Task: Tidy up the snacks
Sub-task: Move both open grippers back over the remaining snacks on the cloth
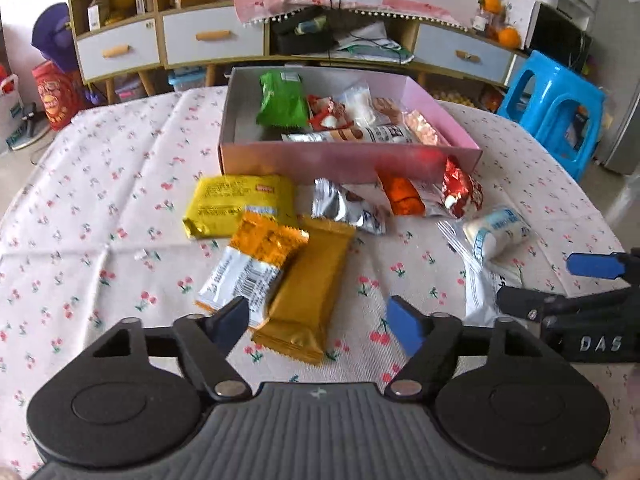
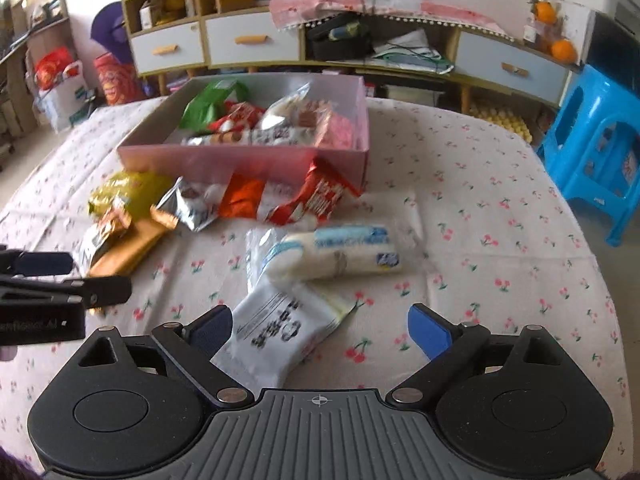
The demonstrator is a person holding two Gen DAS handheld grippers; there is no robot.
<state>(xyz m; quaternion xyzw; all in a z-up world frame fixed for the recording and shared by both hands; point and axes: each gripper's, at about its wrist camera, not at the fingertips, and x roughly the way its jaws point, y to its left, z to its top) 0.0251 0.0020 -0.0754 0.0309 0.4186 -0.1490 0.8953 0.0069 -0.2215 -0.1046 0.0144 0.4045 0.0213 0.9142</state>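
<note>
A pink box (image 1: 320, 158) (image 2: 256, 162) holding several snack packs stands on the cherry-print table. Loose snacks lie in front of it. My left gripper (image 1: 320, 326) is open, with a gold bar pack (image 1: 310, 280) and an orange-and-white pack (image 1: 256, 264) lying between its fingers. A yellow pack (image 1: 236, 204), a silver pack (image 1: 346, 206) and a red pack (image 1: 460, 192) lie nearer the box. My right gripper (image 2: 320, 330) is open, low over a white pack (image 2: 276, 332); a clear-wrapped white roll (image 2: 332, 254) lies just beyond. Each gripper shows at the other view's edge.
A blue plastic stool (image 1: 556, 112) (image 2: 596, 148) stands right of the table. A wooden cabinet with drawers (image 1: 212, 40) (image 2: 248, 40) runs along the back wall. The table edge curves away on both sides.
</note>
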